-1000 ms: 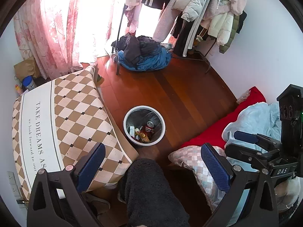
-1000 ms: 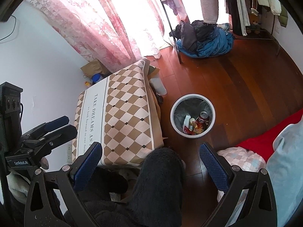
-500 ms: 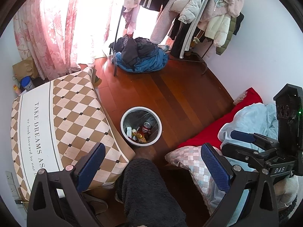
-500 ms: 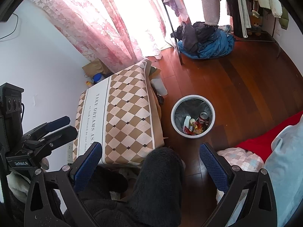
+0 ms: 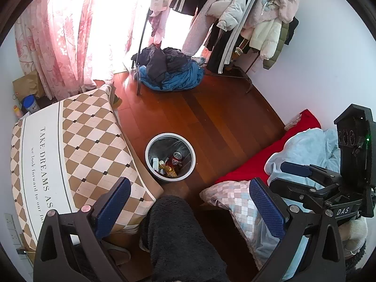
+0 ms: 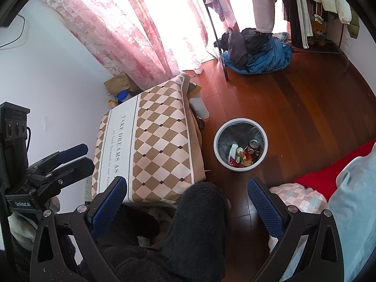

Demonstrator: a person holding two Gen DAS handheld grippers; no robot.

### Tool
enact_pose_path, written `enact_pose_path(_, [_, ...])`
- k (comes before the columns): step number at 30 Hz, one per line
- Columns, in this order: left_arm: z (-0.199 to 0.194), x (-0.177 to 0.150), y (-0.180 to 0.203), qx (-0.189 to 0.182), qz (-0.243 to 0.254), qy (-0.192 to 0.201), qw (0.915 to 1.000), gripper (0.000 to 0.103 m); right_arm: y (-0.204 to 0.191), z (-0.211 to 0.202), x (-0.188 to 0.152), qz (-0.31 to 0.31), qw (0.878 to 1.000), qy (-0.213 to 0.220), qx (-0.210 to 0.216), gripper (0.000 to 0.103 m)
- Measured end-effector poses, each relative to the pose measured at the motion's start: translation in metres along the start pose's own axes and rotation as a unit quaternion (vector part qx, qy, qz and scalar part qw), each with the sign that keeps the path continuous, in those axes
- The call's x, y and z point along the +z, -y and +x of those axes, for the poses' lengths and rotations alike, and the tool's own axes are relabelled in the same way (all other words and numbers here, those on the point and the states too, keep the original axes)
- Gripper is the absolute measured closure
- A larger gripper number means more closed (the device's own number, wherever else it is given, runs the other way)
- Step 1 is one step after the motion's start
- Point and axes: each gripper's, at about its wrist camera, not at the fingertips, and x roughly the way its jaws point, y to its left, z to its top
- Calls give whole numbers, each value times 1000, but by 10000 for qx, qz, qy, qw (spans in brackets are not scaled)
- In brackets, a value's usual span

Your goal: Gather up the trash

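A round white trash bin (image 5: 150,162) with a dark liner stands on the wood floor; it also shows in the right wrist view (image 6: 217,151). Inside lie a red soda can (image 5: 176,157), a white carton (image 5: 155,163) and snack wrappers (image 5: 169,169); the can (image 6: 253,146) shows in the right wrist view too. My left gripper (image 5: 189,202) is open and empty, held high above the floor, nearer than the bin. My right gripper (image 6: 186,199) is open and empty, also high above. Each gripper appears at the edge of the other's view.
A table with a brown checked cloth (image 5: 77,145) stands left of the bin. A bed with red sheet (image 5: 253,164), blue blanket and checked pillow (image 5: 235,199) is on the right. A clothes pile (image 5: 169,70) and a coat rack (image 5: 246,23) are at the back. A dark fuzzy leg (image 5: 178,239) is below.
Both cameras have risen and pulled back slightly, so the bin looks a little smaller and more of the coat rack shows. Both grippers stay open.
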Motion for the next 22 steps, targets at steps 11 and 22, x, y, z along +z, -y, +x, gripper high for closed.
enact_pose_path(11, [-6, -1, -2, -56, 24, 55, 10000, 0, -5, -9, 0, -91, 9999, -1, 57, 0])
enact_pose_path(22, [-8, -4, -4, -152, 2, 117, 9998, 0, -5, -10, -1, -95, 9999, 0, 55, 0])
